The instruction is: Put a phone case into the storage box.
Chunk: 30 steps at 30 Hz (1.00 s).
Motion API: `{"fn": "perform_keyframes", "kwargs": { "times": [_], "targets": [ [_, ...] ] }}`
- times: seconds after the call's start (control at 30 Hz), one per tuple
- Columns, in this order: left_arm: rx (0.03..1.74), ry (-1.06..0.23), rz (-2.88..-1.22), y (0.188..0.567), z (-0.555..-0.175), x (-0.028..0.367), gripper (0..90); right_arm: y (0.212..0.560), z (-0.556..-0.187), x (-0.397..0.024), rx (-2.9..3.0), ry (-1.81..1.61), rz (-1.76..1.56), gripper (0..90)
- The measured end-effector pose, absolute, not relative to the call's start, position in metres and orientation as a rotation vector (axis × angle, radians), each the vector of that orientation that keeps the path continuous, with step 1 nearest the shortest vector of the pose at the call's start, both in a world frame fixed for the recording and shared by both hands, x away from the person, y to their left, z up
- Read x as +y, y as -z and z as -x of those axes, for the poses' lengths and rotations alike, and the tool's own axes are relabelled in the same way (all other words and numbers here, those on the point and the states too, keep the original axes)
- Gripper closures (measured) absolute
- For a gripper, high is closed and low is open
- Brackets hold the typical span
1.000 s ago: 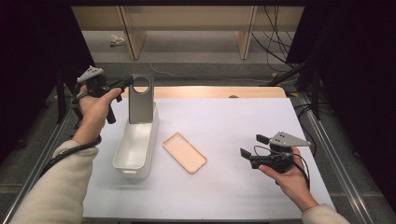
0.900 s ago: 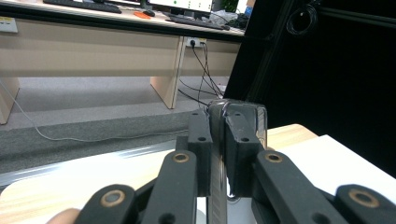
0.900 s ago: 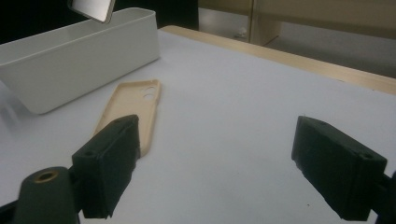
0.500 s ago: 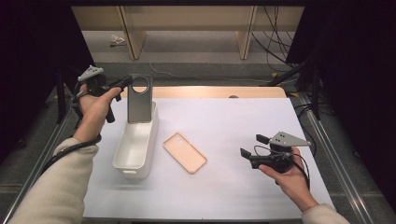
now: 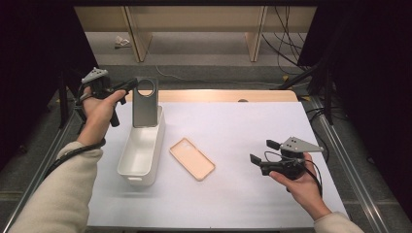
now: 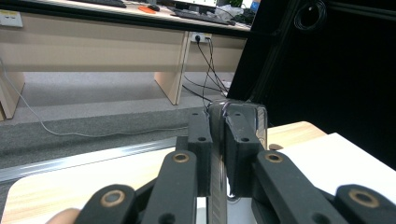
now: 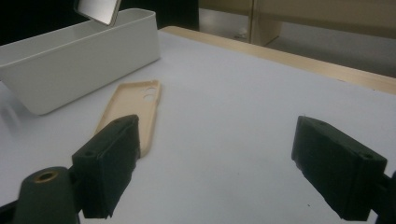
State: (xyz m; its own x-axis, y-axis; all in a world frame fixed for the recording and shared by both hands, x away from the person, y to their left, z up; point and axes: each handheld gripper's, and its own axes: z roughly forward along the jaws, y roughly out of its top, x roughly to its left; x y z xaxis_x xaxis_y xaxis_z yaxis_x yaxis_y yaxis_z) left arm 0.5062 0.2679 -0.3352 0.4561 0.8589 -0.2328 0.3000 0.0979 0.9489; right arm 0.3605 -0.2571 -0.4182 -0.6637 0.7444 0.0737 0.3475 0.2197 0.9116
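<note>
Two grippers work here. Left gripper (image 5: 130, 85) pinches a grey case (image 5: 145, 103) upright over the far bin (image 5: 139, 155). Right gripper (image 5: 261, 156) hovers wide open, near right.

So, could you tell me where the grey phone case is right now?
In the high view, the grey phone case is upright at left, clamped by the left gripper over the white bin's far end.

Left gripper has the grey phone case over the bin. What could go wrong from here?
The left gripper pinches the grey phone case only by its top edge, so it may swing or slip. Hanging upright above the white bin's far end, it could catch the rim. The right gripper waits open, apart from the beige case.
</note>
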Motion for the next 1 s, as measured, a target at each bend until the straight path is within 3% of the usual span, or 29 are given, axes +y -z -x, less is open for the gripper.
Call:
{"fn": "perform_keyframes", "kwargs": {
  "times": [1.0],
  "targets": [
    [1.101,-0.580,-1.504,0.345,-0.518,0.268,81.6,0.418,-0.361,-0.258,2.119,-1.432,-1.010,16.3]
  ]
}}
